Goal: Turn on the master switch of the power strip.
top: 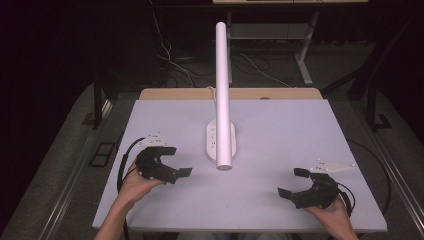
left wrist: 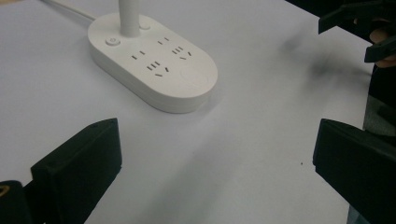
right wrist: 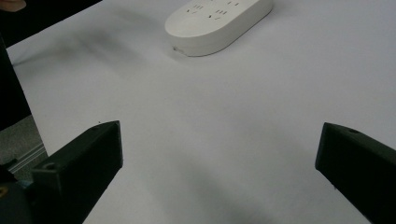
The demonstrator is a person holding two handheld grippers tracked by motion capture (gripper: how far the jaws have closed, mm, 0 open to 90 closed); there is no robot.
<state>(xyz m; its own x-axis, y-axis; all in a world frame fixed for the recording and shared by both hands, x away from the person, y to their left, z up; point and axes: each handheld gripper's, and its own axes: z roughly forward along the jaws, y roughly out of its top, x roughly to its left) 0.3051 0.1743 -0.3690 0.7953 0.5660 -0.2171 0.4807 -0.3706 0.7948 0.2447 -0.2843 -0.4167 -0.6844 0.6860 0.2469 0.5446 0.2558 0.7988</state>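
Observation:
A white oval power-strip base (top: 212, 142) with several sockets sits mid-table, and a white tube (top: 222, 90) rises from it toward the camera. My left gripper (top: 181, 161) hovers left of the base, open and holding nothing. My right gripper (top: 289, 182) is open near the front right, also with nothing in it. The left gripper view has the base (left wrist: 154, 60) and tube foot (left wrist: 129, 16) ahead of my open left gripper (left wrist: 217, 154), with the right gripper (left wrist: 344, 39) far off. In the right gripper view the base (right wrist: 219, 21) lies beyond my open right gripper (right wrist: 219, 154).
The pale grey tabletop (top: 290, 125) lies on a wooden bench (top: 250, 93). A white cord (left wrist: 65, 8) runs back from the base. Cables (top: 175, 62) and a desk leg (top: 304, 60) are on the dark floor behind.

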